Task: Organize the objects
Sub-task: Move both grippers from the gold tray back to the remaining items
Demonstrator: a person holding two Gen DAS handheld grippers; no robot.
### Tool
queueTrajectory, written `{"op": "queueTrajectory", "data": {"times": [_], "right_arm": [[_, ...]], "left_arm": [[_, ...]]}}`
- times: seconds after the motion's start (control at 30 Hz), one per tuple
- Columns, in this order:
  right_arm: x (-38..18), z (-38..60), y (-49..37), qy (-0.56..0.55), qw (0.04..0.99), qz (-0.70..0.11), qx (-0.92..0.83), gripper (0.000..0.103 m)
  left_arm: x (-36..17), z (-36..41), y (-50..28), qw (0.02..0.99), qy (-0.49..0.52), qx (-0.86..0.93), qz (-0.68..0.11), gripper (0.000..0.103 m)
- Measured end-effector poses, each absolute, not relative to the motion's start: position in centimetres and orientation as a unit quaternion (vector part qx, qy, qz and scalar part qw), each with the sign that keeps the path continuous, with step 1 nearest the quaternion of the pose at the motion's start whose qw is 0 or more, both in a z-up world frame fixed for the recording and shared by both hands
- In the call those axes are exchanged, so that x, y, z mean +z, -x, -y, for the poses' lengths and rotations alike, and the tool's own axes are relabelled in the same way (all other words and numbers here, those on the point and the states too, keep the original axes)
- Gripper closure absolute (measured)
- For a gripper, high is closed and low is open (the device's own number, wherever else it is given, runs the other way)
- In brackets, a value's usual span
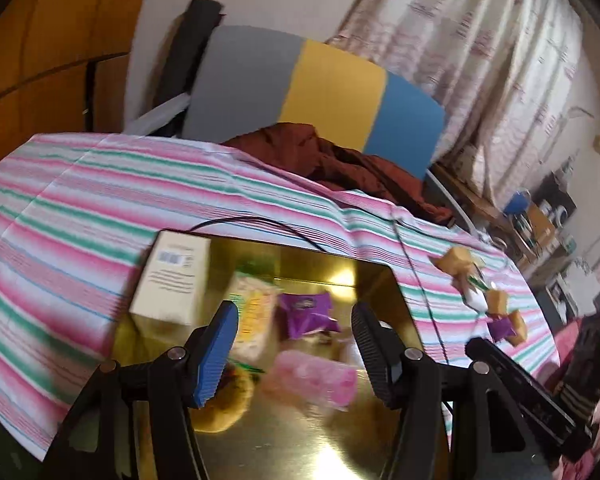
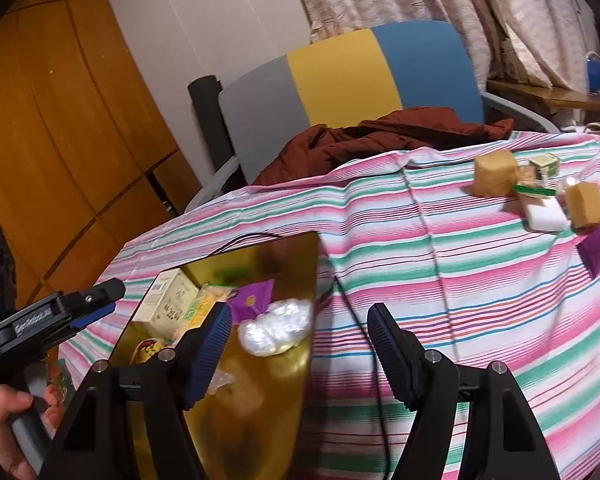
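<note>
Gold tray (image 1: 384,280) is set on the striped cloth (image 1: 60,216) of the bench, packed with a cream box (image 1: 172,280), purple packet (image 1: 308,312) and pink packet (image 1: 316,384); bare tray floor is left at the near edge. Left gripper (image 1: 296,356) is held over the tray, jaws apart, nothing clamped. Right gripper (image 2: 300,356) straddles the tray's right edge, jaws apart and empty; loose tan blocks (image 2: 494,174) lie well apart near the far-right bench edge, open cloth between.

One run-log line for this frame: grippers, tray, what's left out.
left gripper: open, empty, over gold tray | right gripper: open, empty | tray: box, purple packet | on cloth: tan blocks
</note>
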State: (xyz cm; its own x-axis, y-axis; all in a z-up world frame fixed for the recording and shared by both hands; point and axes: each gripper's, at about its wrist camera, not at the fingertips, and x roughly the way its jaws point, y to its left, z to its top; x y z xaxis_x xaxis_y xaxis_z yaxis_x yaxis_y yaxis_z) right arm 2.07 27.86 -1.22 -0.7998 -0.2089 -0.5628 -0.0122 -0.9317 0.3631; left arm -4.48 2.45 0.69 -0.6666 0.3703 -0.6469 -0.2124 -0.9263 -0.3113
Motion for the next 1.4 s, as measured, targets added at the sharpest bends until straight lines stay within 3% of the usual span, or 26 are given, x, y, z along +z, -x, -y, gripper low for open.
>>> {"op": "queueTrajectory", "data": {"times": [0.53, 1.13, 1.4], "right_arm": [[-2.6, -35.2, -2.7, -0.317, -0.023, 0.201, -0.926, 0.032], [-8.0, -55.7, -1.0, -0.342, -0.220, 0.268, -0.873, 0.031], [-5.6, -51.2, -0.3, -0.312, -0.072, 0.235, -0.918, 0.031]], "left_arm": [[0.9, -11.1, 3.0, 0.271, 0.386, 0.881, 0.045, 0.043], [0.5, -16.6, 1.7, 0.303, 0.402, 0.864, 0.002, 0.043], [0.3, -18.9, 1.8, 0.316, 0.405, 0.858, -0.015, 0.043]]}}
